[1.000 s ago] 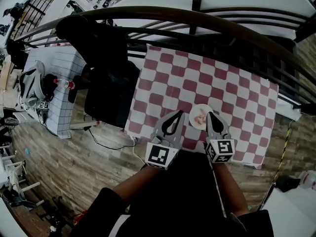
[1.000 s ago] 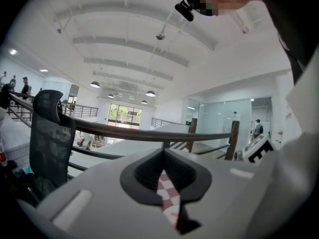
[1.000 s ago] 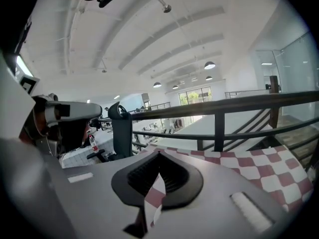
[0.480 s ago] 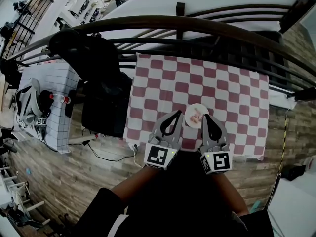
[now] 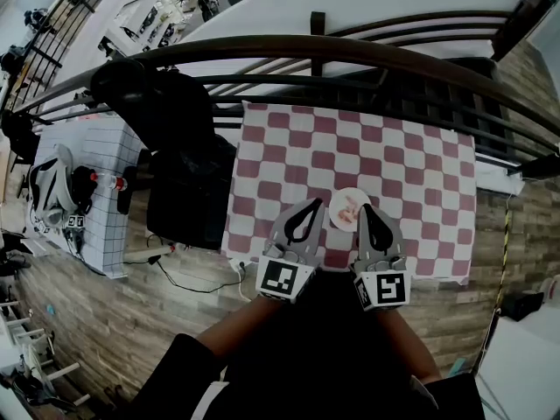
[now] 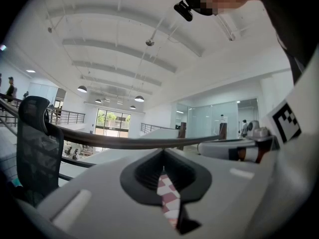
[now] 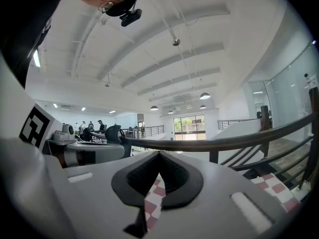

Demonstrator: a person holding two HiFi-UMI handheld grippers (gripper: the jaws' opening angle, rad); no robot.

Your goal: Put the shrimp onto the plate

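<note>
A small white plate [image 5: 339, 219] sits near the front edge of the red-and-white checked table [image 5: 385, 156], and a pink shrimp [image 5: 353, 206] lies on it. My left gripper [image 5: 312, 202] is held up just left of the plate and my right gripper [image 5: 367, 206] just right of it, both above the table's front edge. Each is shut with nothing in it. In the left gripper view the left gripper [image 6: 163, 152] shows only a sliver of checked cloth through the slit of its jaws. The right gripper [image 7: 158, 154] shows the same in the right gripper view.
A dark curved railing [image 5: 350, 49] runs along the table's far side. A black office chair [image 5: 179, 147] stands to the left of the table. Further left is a grid-patterned table [image 5: 101, 138] with gear on it. A cable [image 5: 188, 265] lies on the wooden floor.
The head view has shifted a little and the table looks slightly smaller. Both grippers stay shut on either side of the plate, and the shrimp has not moved.
</note>
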